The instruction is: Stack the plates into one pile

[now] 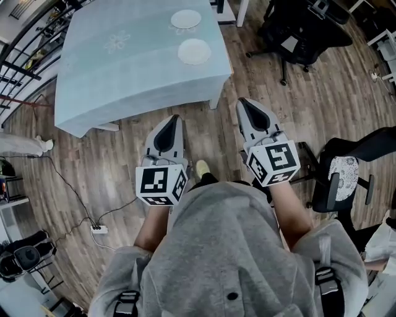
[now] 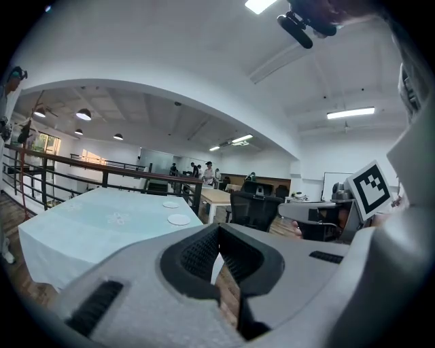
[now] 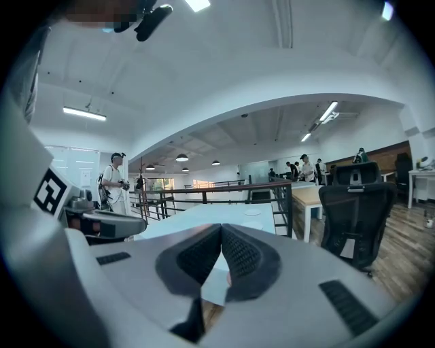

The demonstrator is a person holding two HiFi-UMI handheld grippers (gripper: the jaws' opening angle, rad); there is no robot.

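Two white plates lie apart on a table with a pale blue cloth (image 1: 124, 68): the far plate (image 1: 185, 19) and the near plate (image 1: 194, 51), both by its right edge. My left gripper (image 1: 172, 119) and right gripper (image 1: 243, 101) are held side by side over the wooden floor, short of the table, both shut and empty. In the left gripper view the left gripper (image 2: 219, 228) points at the table, with the near plate (image 2: 179, 219) and the far plate (image 2: 170, 204) ahead. In the right gripper view the right gripper (image 3: 221, 228) points along the table's edge, where one plate (image 3: 253, 212) shows faintly.
Black office chairs stand at the right (image 1: 303, 31) and close by my right arm (image 1: 346, 170). A dark railing (image 1: 25, 56) runs along the table's left side. A cable and power strip (image 1: 98, 228) lie on the floor. People stand in the distance (image 3: 113, 182).
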